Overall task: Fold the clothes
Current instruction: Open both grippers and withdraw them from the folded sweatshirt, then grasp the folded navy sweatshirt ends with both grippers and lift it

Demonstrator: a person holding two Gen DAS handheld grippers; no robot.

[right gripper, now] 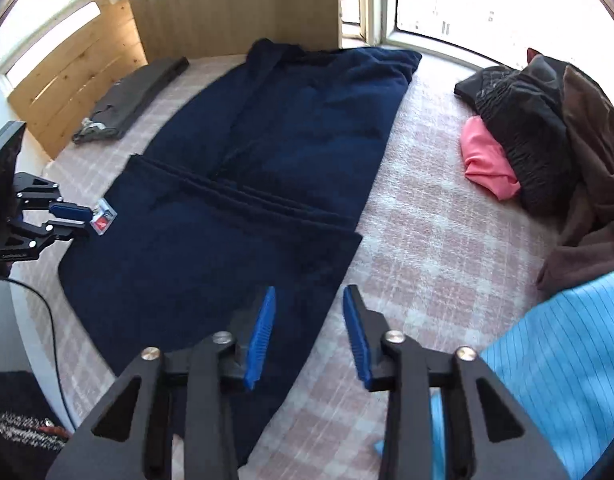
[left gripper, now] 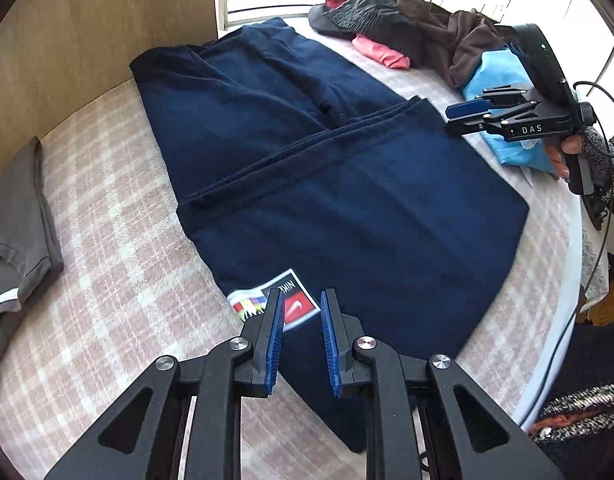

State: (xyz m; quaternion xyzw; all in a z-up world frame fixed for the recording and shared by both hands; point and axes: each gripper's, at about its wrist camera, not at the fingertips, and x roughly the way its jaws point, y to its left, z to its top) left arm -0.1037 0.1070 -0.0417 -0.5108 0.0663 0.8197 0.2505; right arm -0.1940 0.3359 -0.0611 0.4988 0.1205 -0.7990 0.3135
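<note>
A navy garment [left gripper: 347, 200] [right gripper: 227, 240] lies flat on the pink plaid bed [left gripper: 119, 272] [right gripper: 427, 232], its near half doubled over so hem edges run across the middle. A red and white brand label [left gripper: 285, 300] [right gripper: 103, 218] shows at its left corner. My left gripper [left gripper: 302, 294] [right gripper: 81, 222] stands open just above that label, holding nothing. My right gripper [right gripper: 310, 290] [left gripper: 457, 118] is open and empty, hovering over the garment's right edge. A hand [left gripper: 567, 152] holds it.
A folded grey garment [left gripper: 15, 232] [right gripper: 139, 92] lies at the left by a wooden panel [left gripper: 87, 32] [right gripper: 227, 4]. A pile of dark clothes [left gripper: 407, 28] [right gripper: 547, 140], a pink item [left gripper: 381, 54] [right gripper: 487, 164] and a light blue garment [left gripper: 503, 148] [right gripper: 555, 360] sit at the right.
</note>
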